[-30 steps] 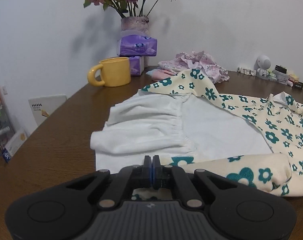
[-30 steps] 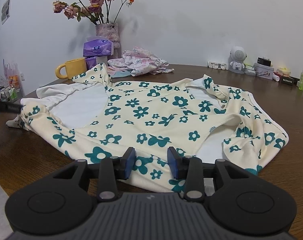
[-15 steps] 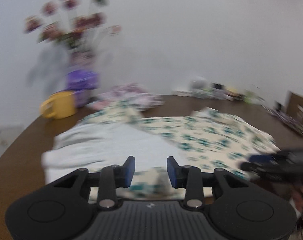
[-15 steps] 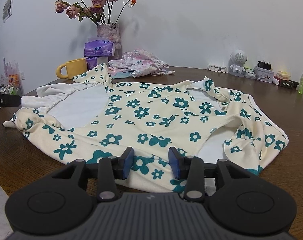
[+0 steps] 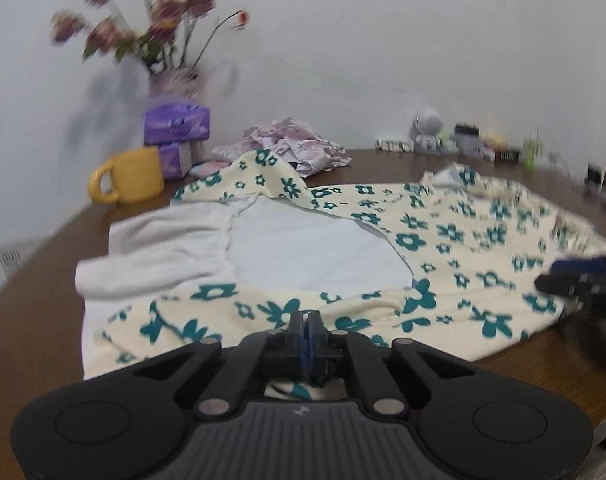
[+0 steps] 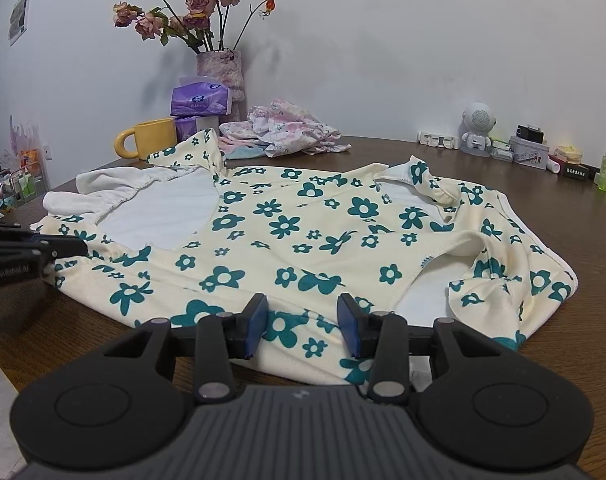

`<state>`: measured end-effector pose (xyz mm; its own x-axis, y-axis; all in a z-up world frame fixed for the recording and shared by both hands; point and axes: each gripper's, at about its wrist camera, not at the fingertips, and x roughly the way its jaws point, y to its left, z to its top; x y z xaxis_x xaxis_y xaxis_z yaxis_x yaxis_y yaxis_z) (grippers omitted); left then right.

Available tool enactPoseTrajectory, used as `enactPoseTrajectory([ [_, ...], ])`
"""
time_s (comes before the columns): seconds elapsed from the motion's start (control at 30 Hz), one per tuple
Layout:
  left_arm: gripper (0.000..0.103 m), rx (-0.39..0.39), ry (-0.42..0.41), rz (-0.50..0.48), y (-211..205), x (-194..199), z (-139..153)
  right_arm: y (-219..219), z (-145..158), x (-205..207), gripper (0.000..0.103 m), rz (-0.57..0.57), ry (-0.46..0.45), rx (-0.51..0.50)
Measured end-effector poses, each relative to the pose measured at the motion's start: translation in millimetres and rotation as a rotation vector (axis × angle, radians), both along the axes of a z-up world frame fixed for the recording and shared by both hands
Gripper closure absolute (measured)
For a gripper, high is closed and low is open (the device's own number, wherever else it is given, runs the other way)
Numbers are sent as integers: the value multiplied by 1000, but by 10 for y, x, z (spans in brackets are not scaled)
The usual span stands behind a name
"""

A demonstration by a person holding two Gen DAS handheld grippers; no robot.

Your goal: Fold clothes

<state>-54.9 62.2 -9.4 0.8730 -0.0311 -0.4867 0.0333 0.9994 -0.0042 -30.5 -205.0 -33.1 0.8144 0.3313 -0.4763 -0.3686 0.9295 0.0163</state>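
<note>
A cream garment with teal flowers (image 6: 303,220) lies spread on the brown table (image 6: 483,168), its white lining (image 5: 315,248) showing at the left. My left gripper (image 5: 307,332) is at the garment's near left hem, its jaws closing tight together with the floral cloth pinched between them. In the right wrist view the left gripper (image 6: 69,248) meets that hem at the left edge. My right gripper (image 6: 303,324) stands open over the near edge of the garment, the cloth lying between its blue pads (image 6: 257,320) without being pressed. It shows dark and blurred as the right gripper (image 5: 575,276) in the left wrist view.
At the back left stand a yellow mug (image 6: 153,142), purple tissue packs (image 6: 201,100) and a vase of dried roses (image 6: 219,72). A crumpled pink garment (image 6: 291,130) lies behind the floral one. A small white robot figure (image 6: 479,128) and little bottles line the back right.
My left gripper opened, shifted right along the near hem and shut again on the floral cloth. The floral hem now covers more of the white lining. The right gripper stayed put.
</note>
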Motion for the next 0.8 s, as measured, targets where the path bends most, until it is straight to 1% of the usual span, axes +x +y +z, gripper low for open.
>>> enactPoseTrajectory([
  [0.13, 101, -89, -18, -7, 144, -46, -13, -2, -4, -4, 64, 3, -4, -1],
  [0.27, 100, -104, -28, -19, 155, -78, -4, -1, -7, -7, 64, 2, -7, 0],
  [0.3, 99, -131, -32, -21, 188, -101, 30, 0, -8, -8, 64, 2, -7, 0],
  [0.33, 95, -169, -38, -23, 238, -132, 77, 0, -9, -8, 64, 2, -8, 0],
  [0.37, 84, -208, -44, -25, 288, -162, 124, 1, -8, -8, 64, 2, -8, 0],
  [0.4, 70, -239, -60, -4, 364, -202, 180, 2, -6, -7, 64, 2, -7, -1],
  [0.43, 65, -265, -82, 29, 452, -247, 241, 2, -6, -6, 64, 2, -7, -1],
  [0.47, 63, -273, -88, 72, 542, -274, 281, 2, -7, -6, 64, 2, -7, -1],
  [0.53, 65, -269, -84, 171, 726, -311, 340, 0, -3, -4, 64, 2, -7, 0],
  [0.57, 65, -273, -69, 213, 817, -314, 340, 1, -3, -5, 64, 2, -8, 0],
  [0.63, 66, -299, -11, 270, 967, -307, 280, 3, -3, -8, 64, 0, -9, -1],
  [0.7, 66, -326, 27, 305, 1074, -324, 195, 6, -4, -10, 63, -1, -10, -2],
  [0.73, 66, -323, 26, 316, 1100, -341, 169, 8, -5, -11, 63, -2, -10, -2],
  [0.77, 65, -316, 18, 326, 1120, -359, 149, 9, -5, -12, 63, -3, -11, -2],
  [0.8, 66, -281, 17, 328, 1099, -345, 139, 11, -6, -13, 63, -3, -12, -2],
])
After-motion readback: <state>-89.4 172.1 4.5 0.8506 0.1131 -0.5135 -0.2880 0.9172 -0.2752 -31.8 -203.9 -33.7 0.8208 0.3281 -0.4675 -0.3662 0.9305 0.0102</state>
